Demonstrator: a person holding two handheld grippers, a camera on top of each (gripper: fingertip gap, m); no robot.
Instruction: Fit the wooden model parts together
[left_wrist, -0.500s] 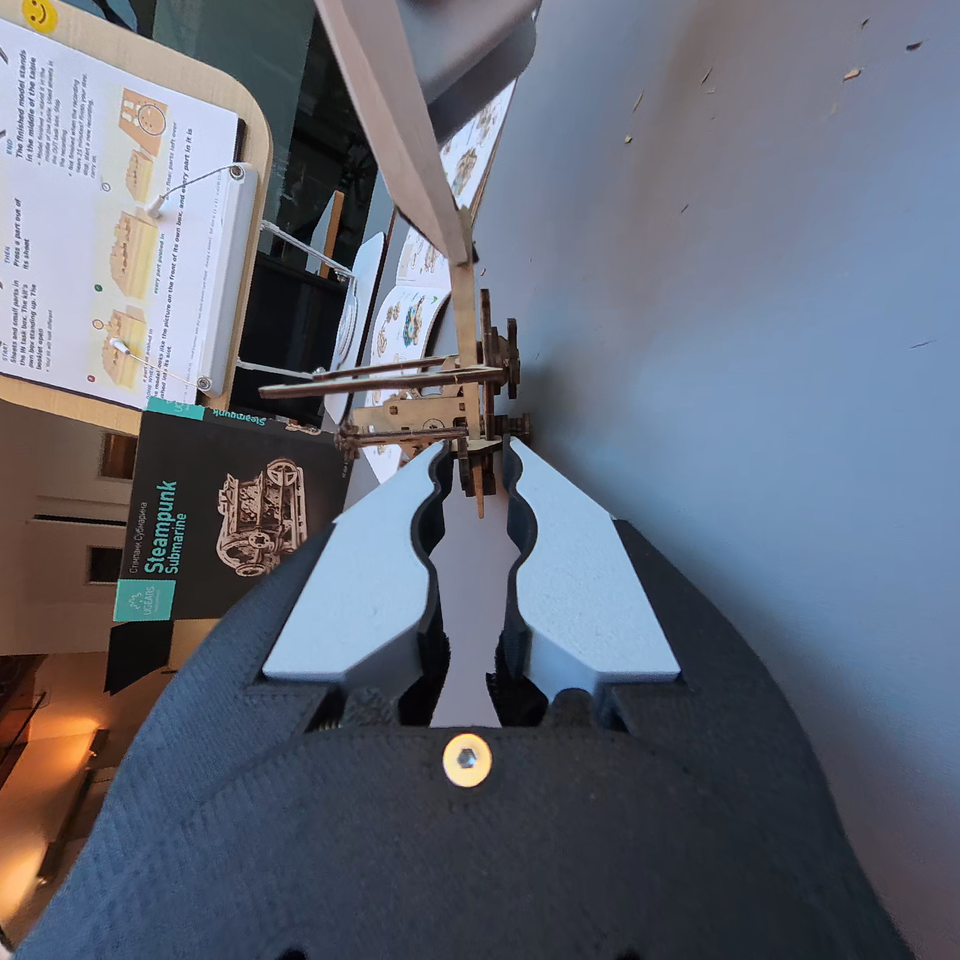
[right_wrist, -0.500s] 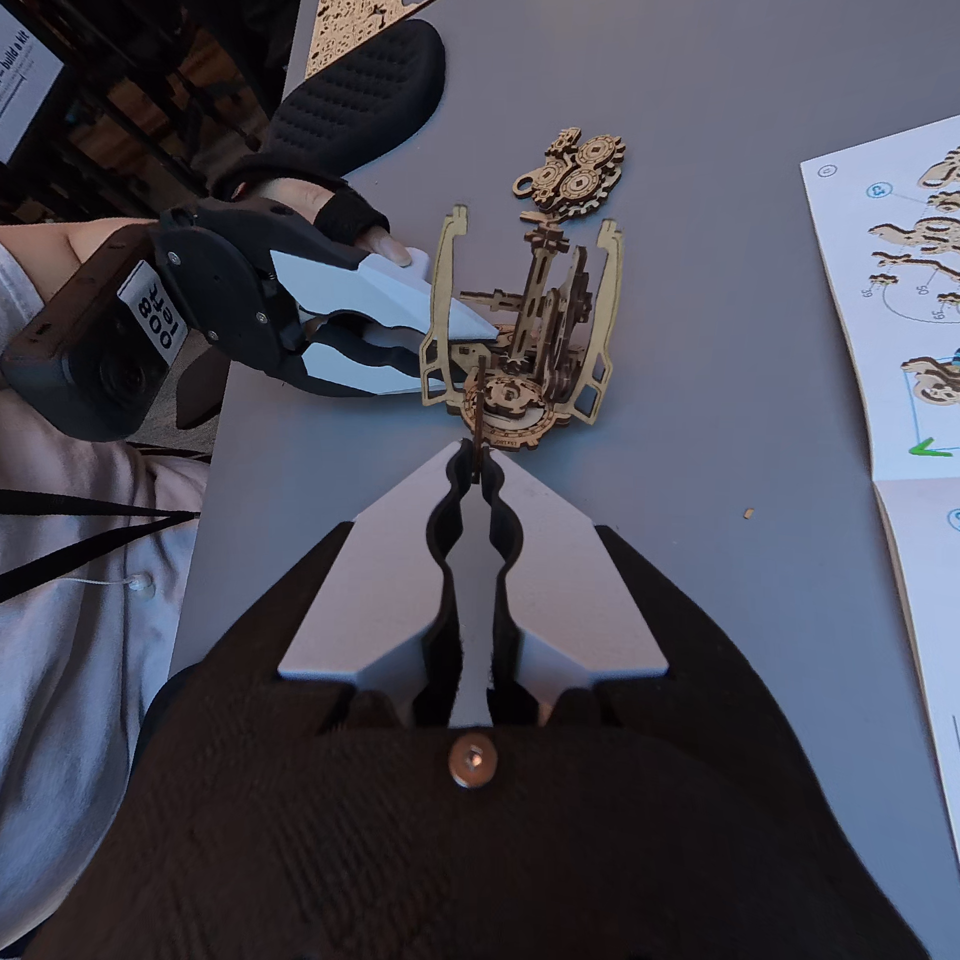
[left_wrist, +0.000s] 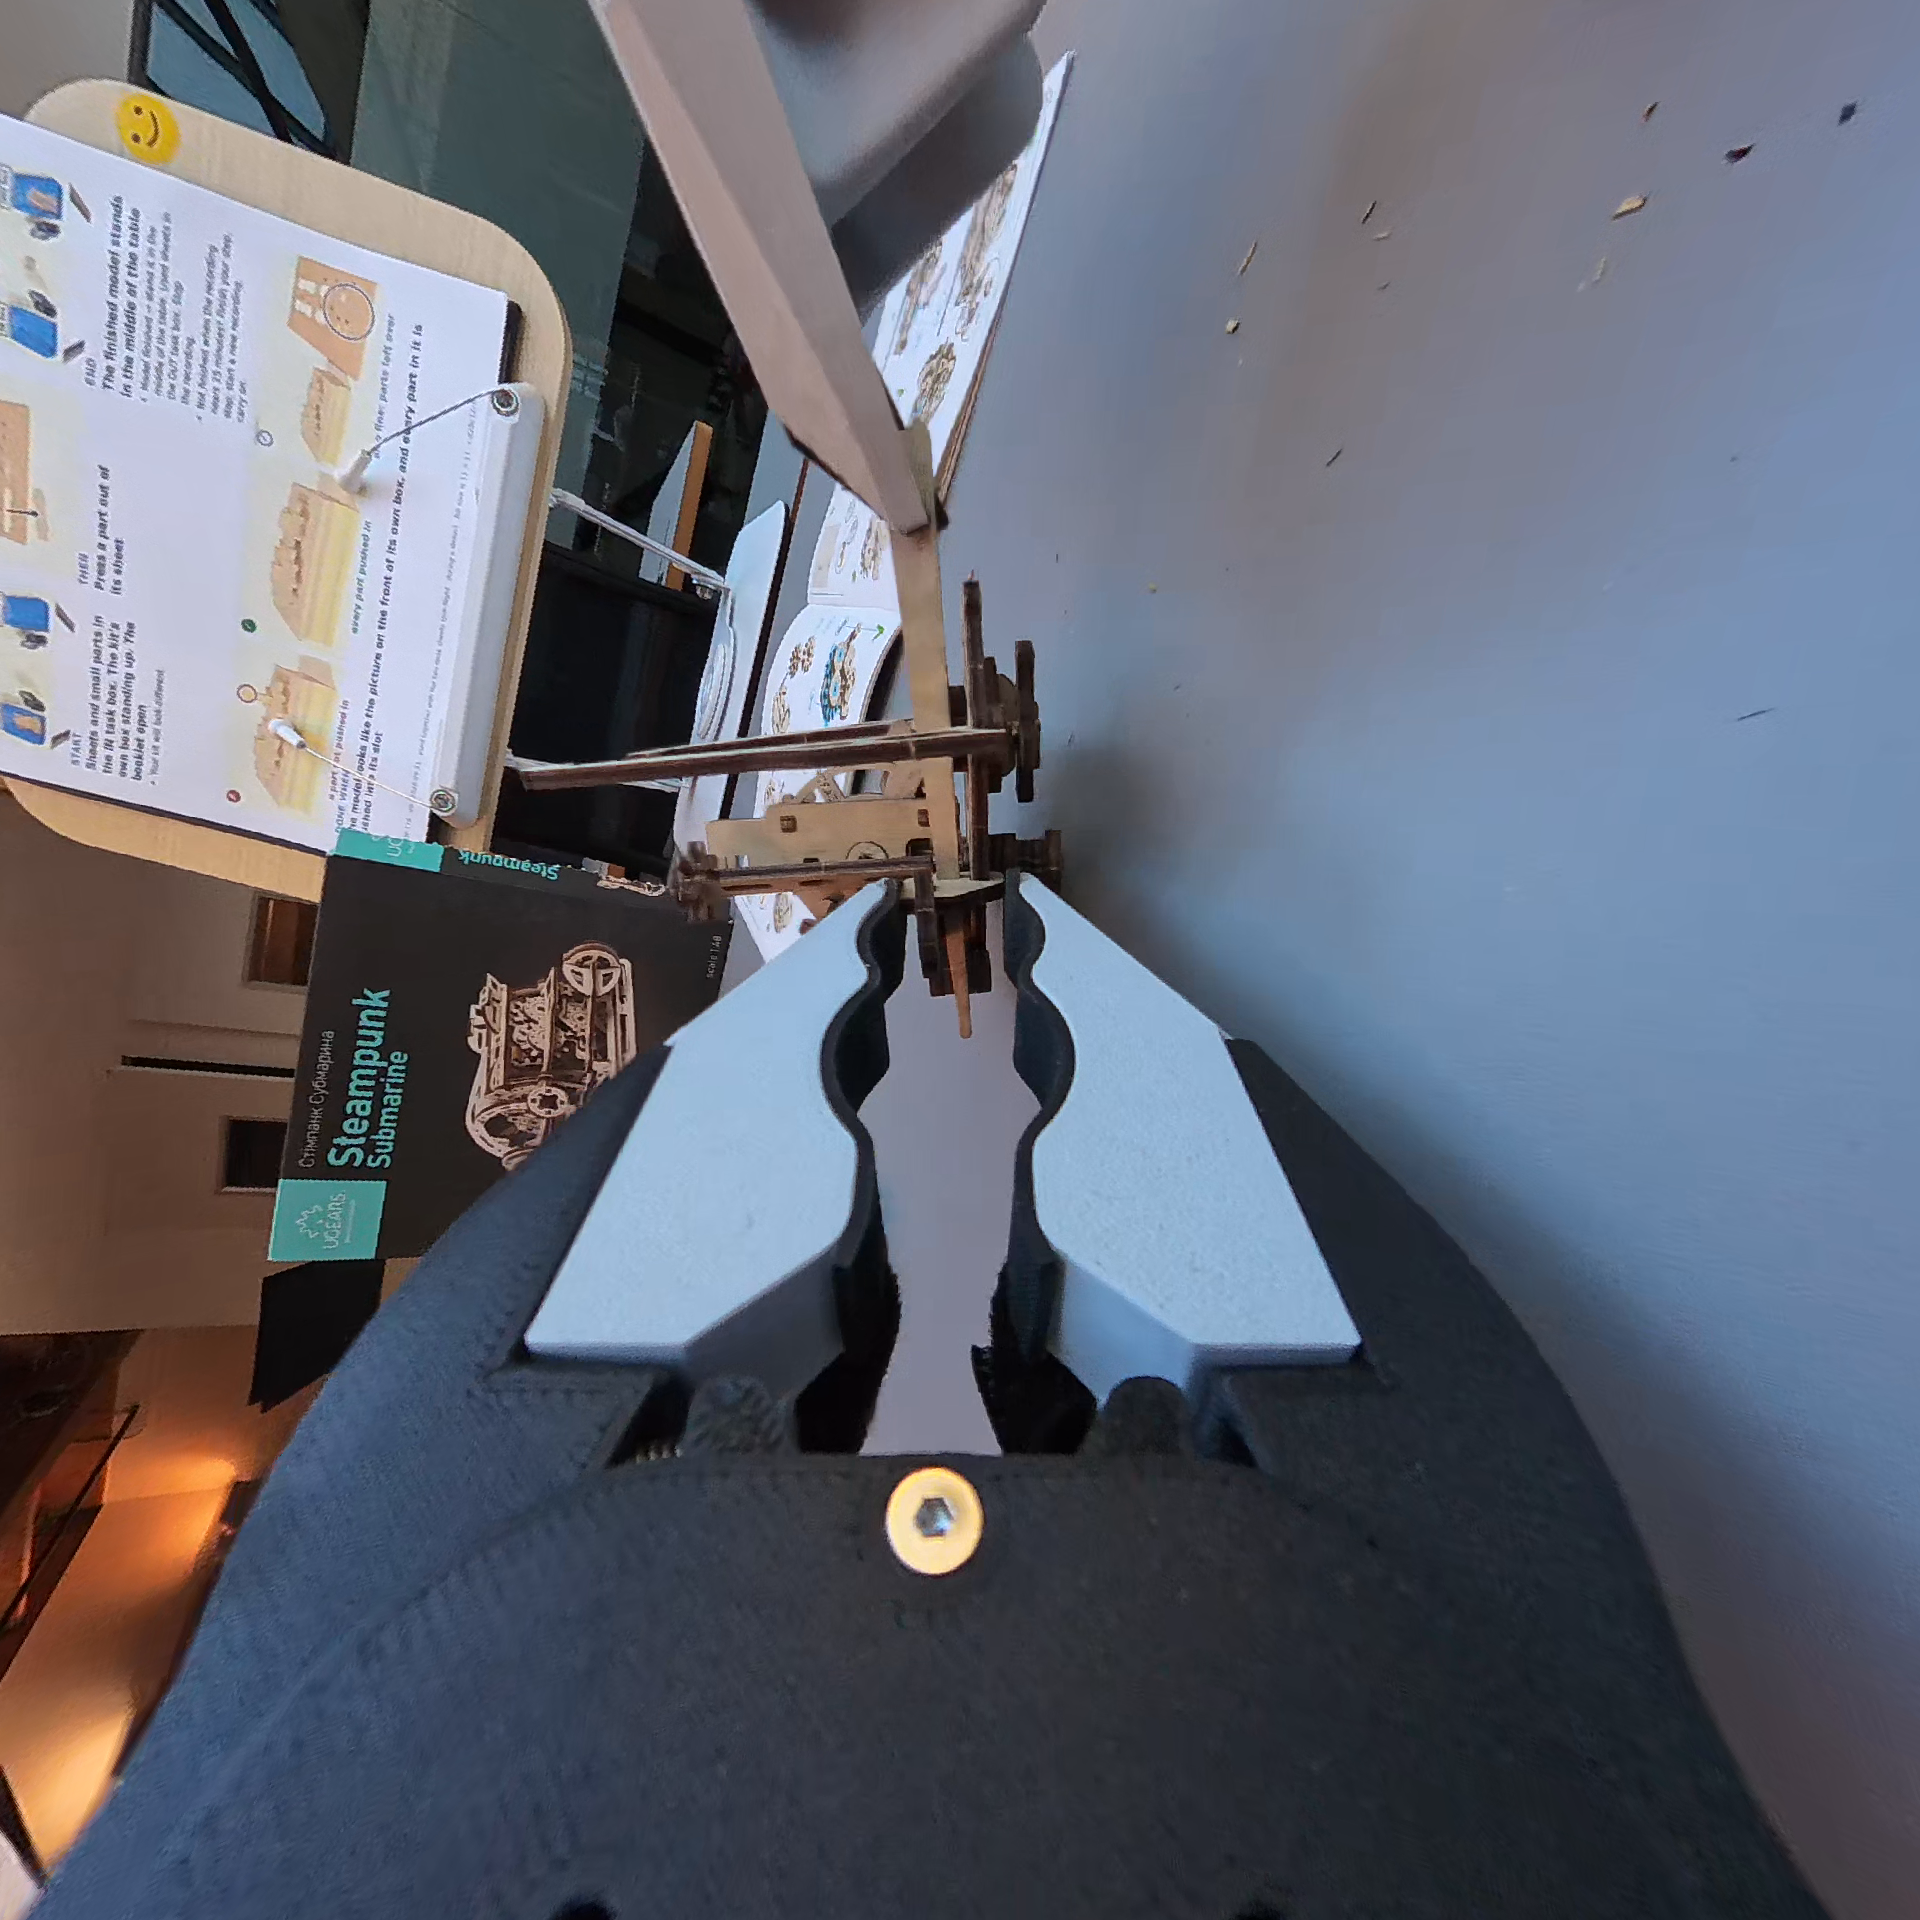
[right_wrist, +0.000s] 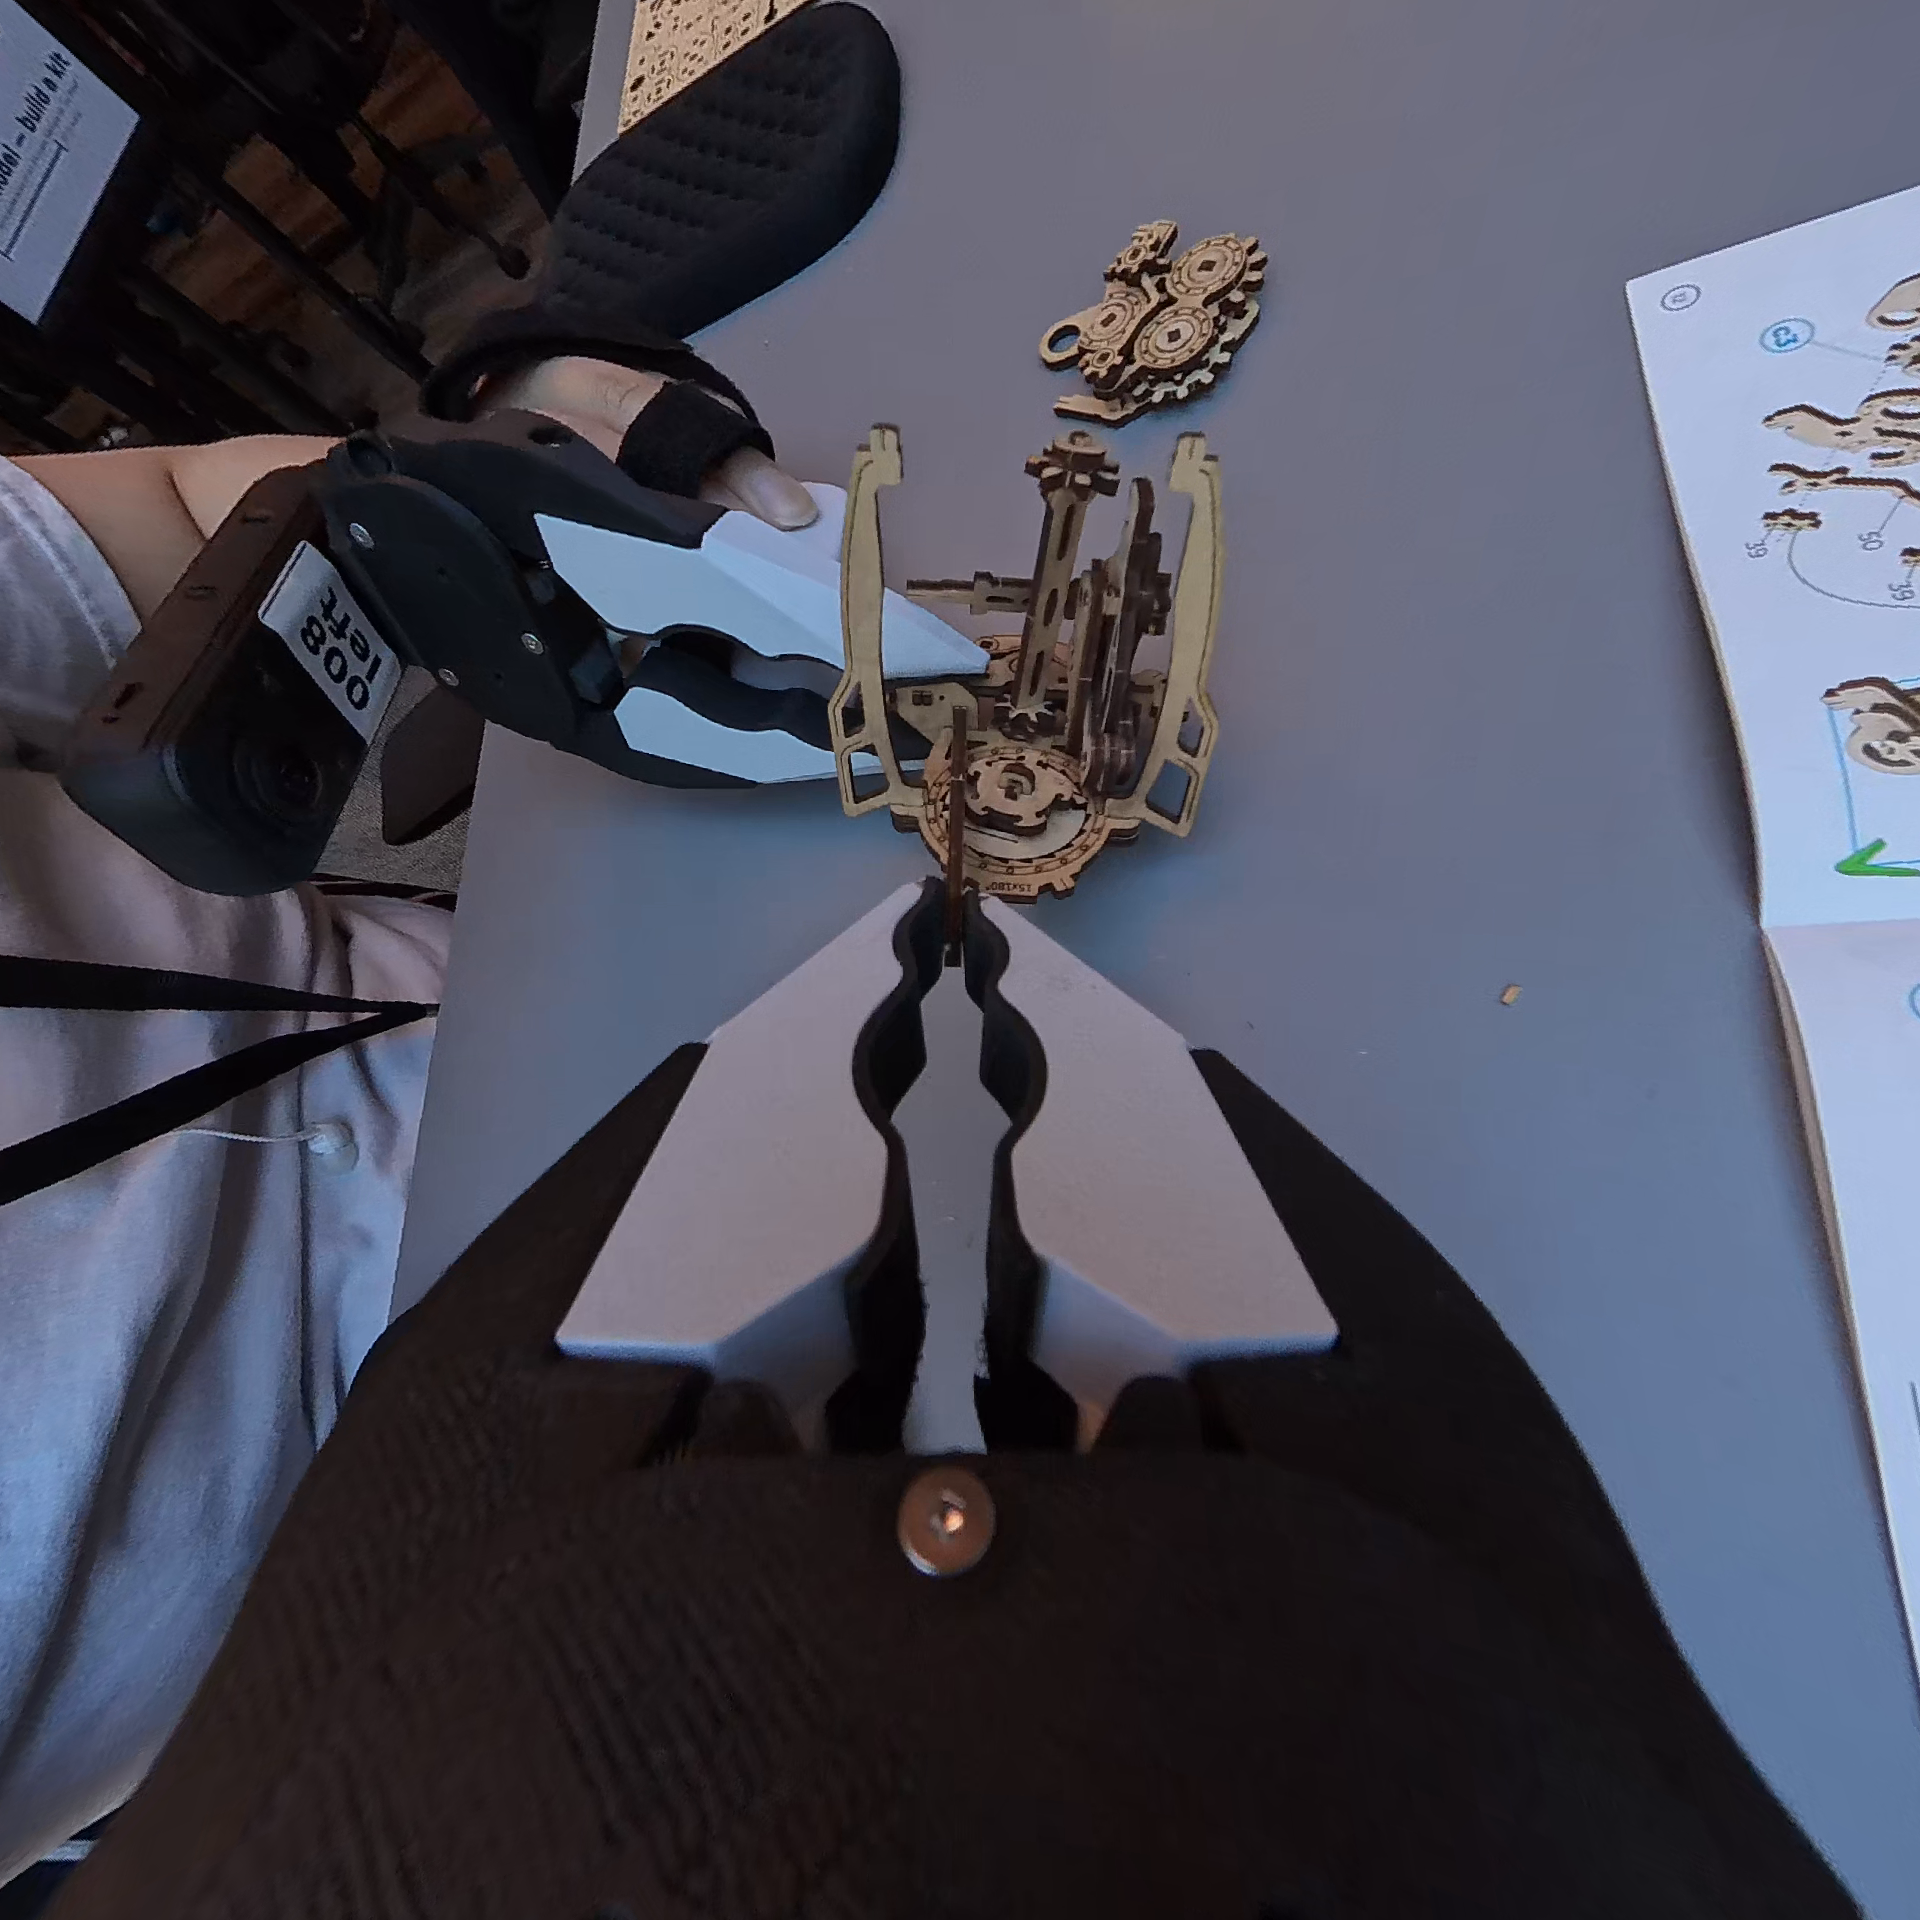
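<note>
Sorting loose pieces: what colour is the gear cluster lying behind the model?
Pale tan wood with dark edges, gear cluster; clearest in the right wrist view.

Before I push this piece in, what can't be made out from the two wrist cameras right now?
- Right wrist view: the slot on the wooden model that the thin piece goes into; the piece stands edge-on in front of it.
- Right wrist view: the booklet, cut off by the right edge.
- Left wrist view: the left gripper contact with the frame; jaws slightly apart, parts crowd the gap.
</note>
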